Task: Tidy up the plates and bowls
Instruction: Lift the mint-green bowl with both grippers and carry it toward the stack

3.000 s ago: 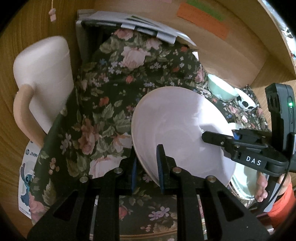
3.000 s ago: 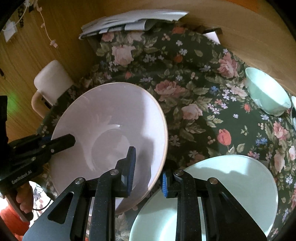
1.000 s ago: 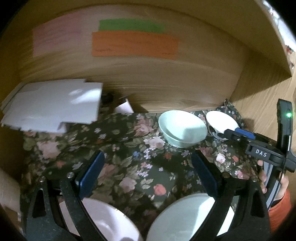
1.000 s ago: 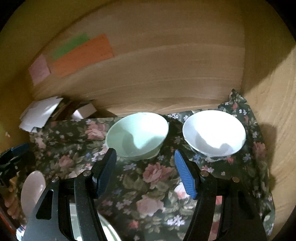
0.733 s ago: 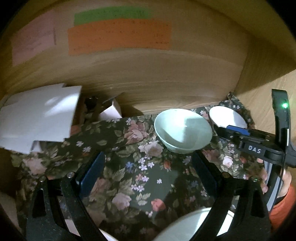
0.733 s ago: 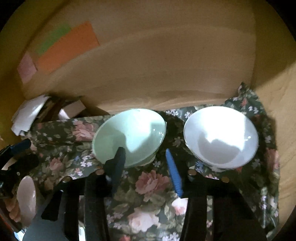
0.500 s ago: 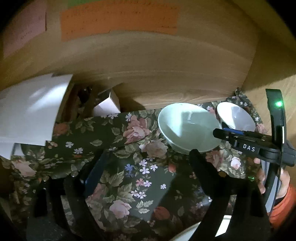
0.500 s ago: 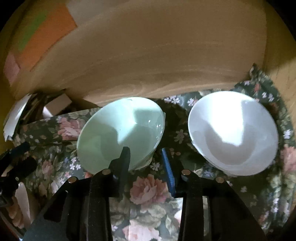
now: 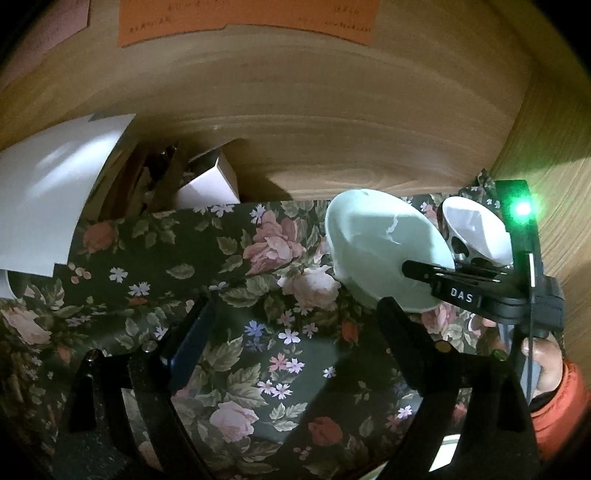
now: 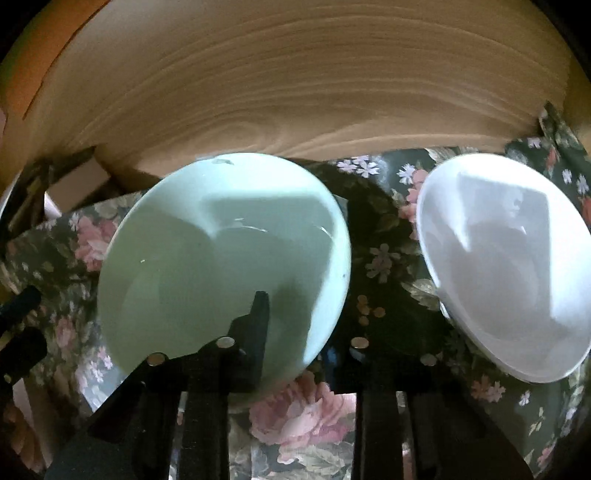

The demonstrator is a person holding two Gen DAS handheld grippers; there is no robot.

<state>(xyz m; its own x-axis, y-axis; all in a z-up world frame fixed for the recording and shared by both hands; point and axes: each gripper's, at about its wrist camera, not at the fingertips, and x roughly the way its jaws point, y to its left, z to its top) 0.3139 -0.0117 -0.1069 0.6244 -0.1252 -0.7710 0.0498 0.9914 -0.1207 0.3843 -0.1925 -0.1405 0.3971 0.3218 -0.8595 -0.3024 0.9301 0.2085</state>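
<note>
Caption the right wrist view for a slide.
Right gripper shut on the rim of the green bowl, white bowl beside it on floral cloth.

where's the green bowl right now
In the right wrist view the green bowl sits left of centre on the floral cloth, beside the white bowl, its near rim between the right gripper's fingers.

I see a pale mint-green bowl (image 10: 221,258) beside a plain white bowl (image 10: 506,266). Both sit on a dark green cloth (image 9: 258,332) printed with pink roses, small blue and white flowers and light green leaves. Behind them is a light brown wood-grain wall (image 10: 295,85) carrying an orange note (image 9: 243,18). White paper (image 9: 51,192) lies at the left. A sleeve (image 9: 557,406) near my black grippers is orange-red.
</note>
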